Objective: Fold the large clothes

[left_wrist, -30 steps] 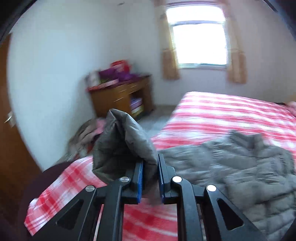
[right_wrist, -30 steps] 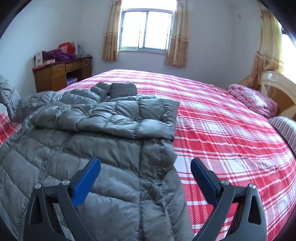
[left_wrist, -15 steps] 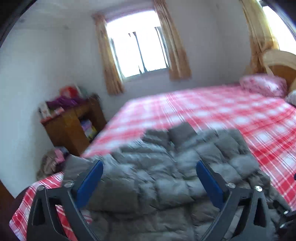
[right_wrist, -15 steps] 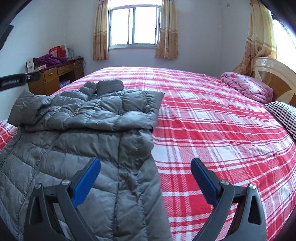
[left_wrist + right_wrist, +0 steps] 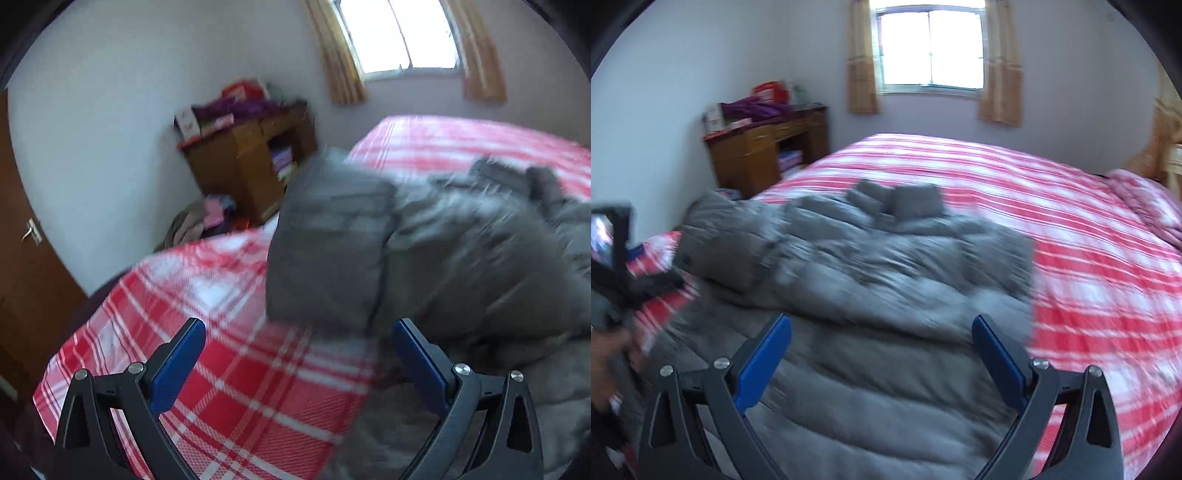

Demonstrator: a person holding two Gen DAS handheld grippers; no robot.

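Observation:
A large grey puffer jacket lies spread on the bed with the red and white checked cover, its sleeves folded across the body. In the left wrist view the jacket lies at the right, its folded sleeve end just ahead of my fingers. My left gripper is open and empty above the bed's near corner. My right gripper is open and empty above the jacket's lower part. The left gripper's body shows at the left edge of the right wrist view.
A wooden desk piled with boxes and clothes stands against the far wall beside the bed. A heap of clothes lies on the floor by it. A window with curtains is behind. A pink quilt lies at the bed's head. A brown door stands at the left.
My left gripper has let go of the sleeve, opened wide and swung back to the left. The sleeve now lies folded across the jacket. My right gripper has turned left, still open.

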